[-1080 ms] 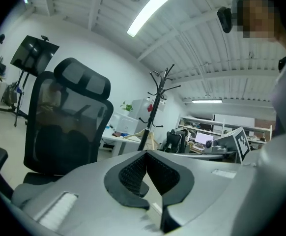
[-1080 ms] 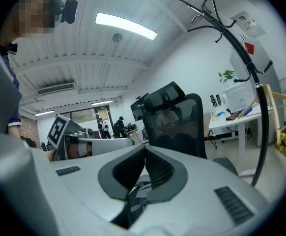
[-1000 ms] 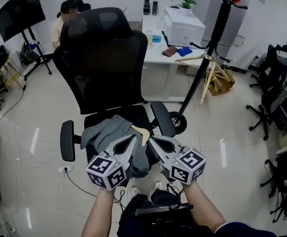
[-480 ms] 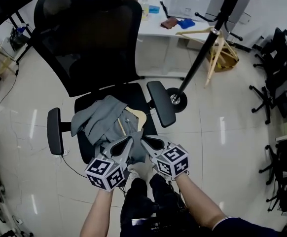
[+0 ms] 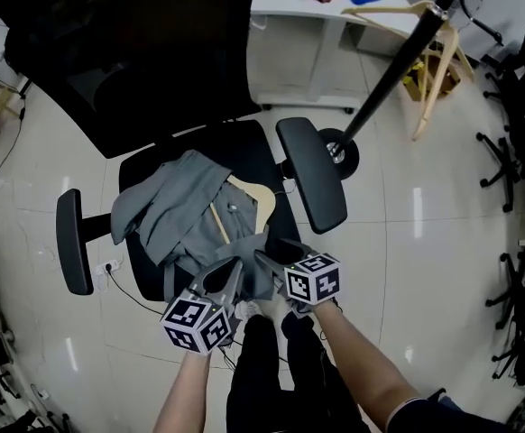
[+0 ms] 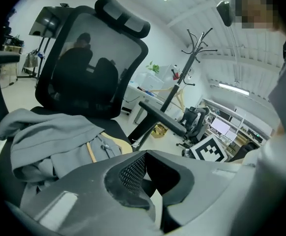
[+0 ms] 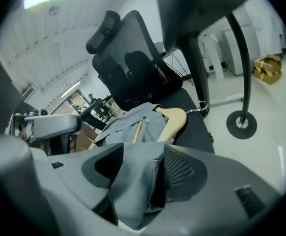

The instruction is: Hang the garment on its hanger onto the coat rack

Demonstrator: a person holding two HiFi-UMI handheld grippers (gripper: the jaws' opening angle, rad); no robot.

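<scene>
The grey cloth garment (image 5: pixel 177 210) lies crumpled on the seat of the black mesh office chair (image 5: pixel 253 147), and its light wooden hanger (image 5: pixel 255 207) shows partly. The right hand-held gripper (image 7: pixel 144 154) has just been opening and is released, with a grey fold between its jaws. The left hand-held gripper (image 6: pixel 145 154) is clenched, empty. The black coat rack (image 5: pixel 398 61) stands beside the chair.

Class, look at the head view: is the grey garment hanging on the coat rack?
No, the garment lies crumpled on the office chair's seat.
</scene>
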